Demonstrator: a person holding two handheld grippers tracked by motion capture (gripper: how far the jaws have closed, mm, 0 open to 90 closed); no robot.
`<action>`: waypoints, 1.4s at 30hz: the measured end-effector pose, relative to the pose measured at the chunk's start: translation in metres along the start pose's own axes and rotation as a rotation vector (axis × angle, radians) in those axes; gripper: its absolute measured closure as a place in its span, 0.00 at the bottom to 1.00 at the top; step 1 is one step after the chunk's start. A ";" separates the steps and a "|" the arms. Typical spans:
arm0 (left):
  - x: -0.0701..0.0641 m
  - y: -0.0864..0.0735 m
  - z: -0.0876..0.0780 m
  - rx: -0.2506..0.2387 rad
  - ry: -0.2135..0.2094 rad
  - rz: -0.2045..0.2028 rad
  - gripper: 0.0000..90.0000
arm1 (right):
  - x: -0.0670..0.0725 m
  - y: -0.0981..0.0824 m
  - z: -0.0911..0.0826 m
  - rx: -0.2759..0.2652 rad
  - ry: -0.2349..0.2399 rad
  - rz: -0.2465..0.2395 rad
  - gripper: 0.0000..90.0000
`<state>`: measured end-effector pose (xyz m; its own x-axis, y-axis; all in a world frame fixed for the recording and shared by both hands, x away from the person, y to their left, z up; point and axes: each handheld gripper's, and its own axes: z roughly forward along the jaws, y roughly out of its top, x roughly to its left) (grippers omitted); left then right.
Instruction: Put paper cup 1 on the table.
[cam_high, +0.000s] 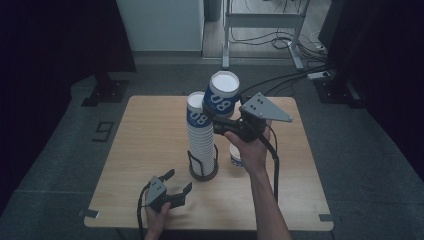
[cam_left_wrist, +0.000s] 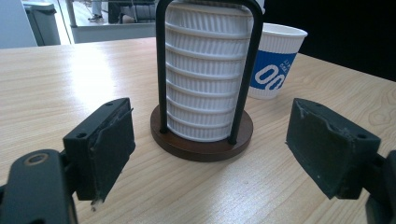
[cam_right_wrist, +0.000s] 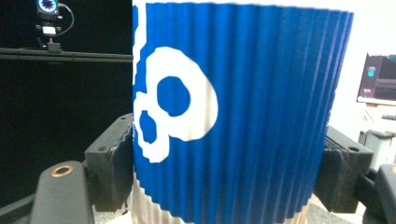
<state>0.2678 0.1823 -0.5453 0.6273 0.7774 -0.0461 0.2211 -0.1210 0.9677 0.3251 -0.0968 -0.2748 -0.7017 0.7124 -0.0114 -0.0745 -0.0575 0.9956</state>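
A tall stack of white ribbed paper cups (cam_high: 200, 142) stands in a black wire holder (cam_high: 203, 175) on a round dark base at the middle of the table; its top cup has a blue band. My right gripper (cam_high: 212, 112) is shut on one blue-and-white cup (cam_high: 221, 92), held tilted just above and to the right of the stack's top. In the right gripper view both pads press the cup (cam_right_wrist: 233, 112) at its sides. My left gripper (cam_high: 179, 180) rests open near the front edge, with the stack (cam_left_wrist: 205, 70) ahead of its empty jaws.
Another blue-banded cup (cam_high: 236, 156) stands upright on the wooden table (cam_high: 150, 150) just right of the holder, under my right hand; the same cup (cam_left_wrist: 275, 65) shows behind the holder's base (cam_left_wrist: 201, 149). Dark floor, a desk frame and cables lie beyond.
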 end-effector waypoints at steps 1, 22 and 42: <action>0.000 0.000 0.000 -0.001 0.000 0.000 0.17 | -0.001 -0.001 -0.002 0.003 -0.007 -0.004 0.23; -0.001 0.000 0.000 0.003 -0.001 0.006 0.17 | -0.001 -0.055 -0.047 0.061 -0.040 0.062 0.24; 0.001 0.000 0.000 0.002 -0.010 -0.018 0.16 | 0.003 -0.126 -0.059 0.166 -0.051 0.161 0.24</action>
<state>0.2684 0.1832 -0.5451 0.6307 0.7732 -0.0659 0.2336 -0.1083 0.9663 0.2905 -0.1283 -0.4062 -0.6578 0.7382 0.1493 0.1559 -0.0606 0.9859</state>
